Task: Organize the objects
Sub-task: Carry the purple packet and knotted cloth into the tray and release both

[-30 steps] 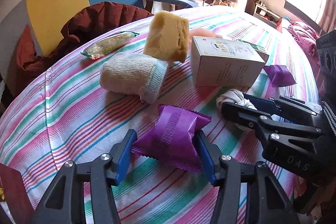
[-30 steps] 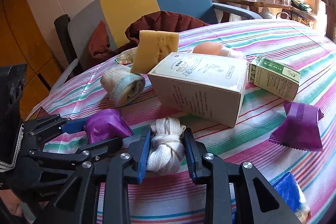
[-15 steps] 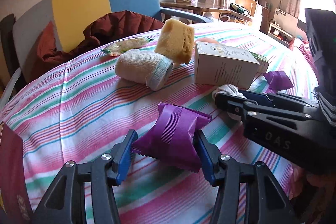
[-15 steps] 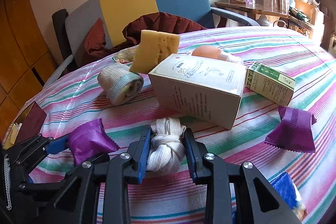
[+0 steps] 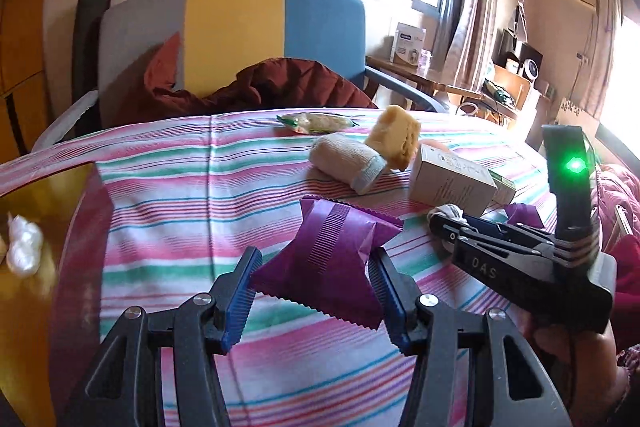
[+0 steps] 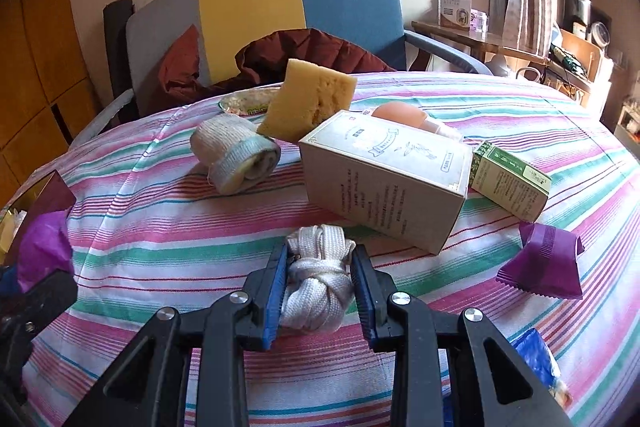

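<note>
My left gripper (image 5: 316,259) is shut on a purple snack packet (image 5: 332,251) and holds it above the striped tablecloth (image 5: 168,211), near the table's left edge. In the right wrist view this packet (image 6: 42,247) shows at the far left. My right gripper (image 6: 320,255) is shut on a knotted white lace bundle (image 6: 316,291) low over the cloth, just in front of a beige carton (image 6: 384,179). The left wrist view shows the right gripper (image 5: 444,223) at the right, with the bundle (image 5: 448,209) at its tips.
On the table lie a rolled sock (image 6: 234,157), a yellow sponge (image 6: 308,103), a green box (image 6: 508,183), a second purple packet (image 6: 544,263) and a blue packet (image 6: 536,359). A dark red box (image 5: 80,227) with a white item (image 5: 22,247) sits left. A chair (image 5: 236,35) stands behind.
My left gripper has carried the purple packet up and to the left, and the dark red box has come into its view. The right gripper has stayed put on the lace bundle.
</note>
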Tool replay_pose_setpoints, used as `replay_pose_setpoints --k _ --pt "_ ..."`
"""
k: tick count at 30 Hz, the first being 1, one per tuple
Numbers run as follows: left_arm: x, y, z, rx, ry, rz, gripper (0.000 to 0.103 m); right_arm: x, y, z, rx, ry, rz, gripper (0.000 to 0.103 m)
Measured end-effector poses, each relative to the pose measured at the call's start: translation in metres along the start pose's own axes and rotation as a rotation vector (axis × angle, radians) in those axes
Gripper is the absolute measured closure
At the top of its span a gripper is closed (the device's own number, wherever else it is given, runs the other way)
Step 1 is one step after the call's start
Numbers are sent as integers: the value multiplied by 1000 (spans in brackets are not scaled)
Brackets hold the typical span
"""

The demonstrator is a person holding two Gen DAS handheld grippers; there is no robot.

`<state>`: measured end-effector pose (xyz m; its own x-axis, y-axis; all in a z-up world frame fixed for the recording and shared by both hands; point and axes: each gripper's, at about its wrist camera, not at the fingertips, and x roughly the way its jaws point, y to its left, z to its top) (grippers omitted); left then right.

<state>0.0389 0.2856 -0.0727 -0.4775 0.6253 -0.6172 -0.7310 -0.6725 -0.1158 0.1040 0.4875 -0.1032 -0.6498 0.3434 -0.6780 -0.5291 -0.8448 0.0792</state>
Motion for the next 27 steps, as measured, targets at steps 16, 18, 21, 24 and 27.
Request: replay_pose_setpoints --k 16,18,21,24,27 --pt "-74 72 -1 -159 -71 86 47 -5 22 -3 -120 -23 -30 71" --pt "-80 89 -2 -192 -70 114 47 -6 23 -3 -122 -24 -29 71" --pt "-88 115 -4 -230 -64 164 47 -6 25 -4 -126 -28 -33 71" --pt "-92 142 -7 -260 -35 214 47 -8 28 -5 -139 -30 -32 71" --pt "-92 173 -12 -306 18 257 47 -9 32 -5 -163 -25 -24 71"
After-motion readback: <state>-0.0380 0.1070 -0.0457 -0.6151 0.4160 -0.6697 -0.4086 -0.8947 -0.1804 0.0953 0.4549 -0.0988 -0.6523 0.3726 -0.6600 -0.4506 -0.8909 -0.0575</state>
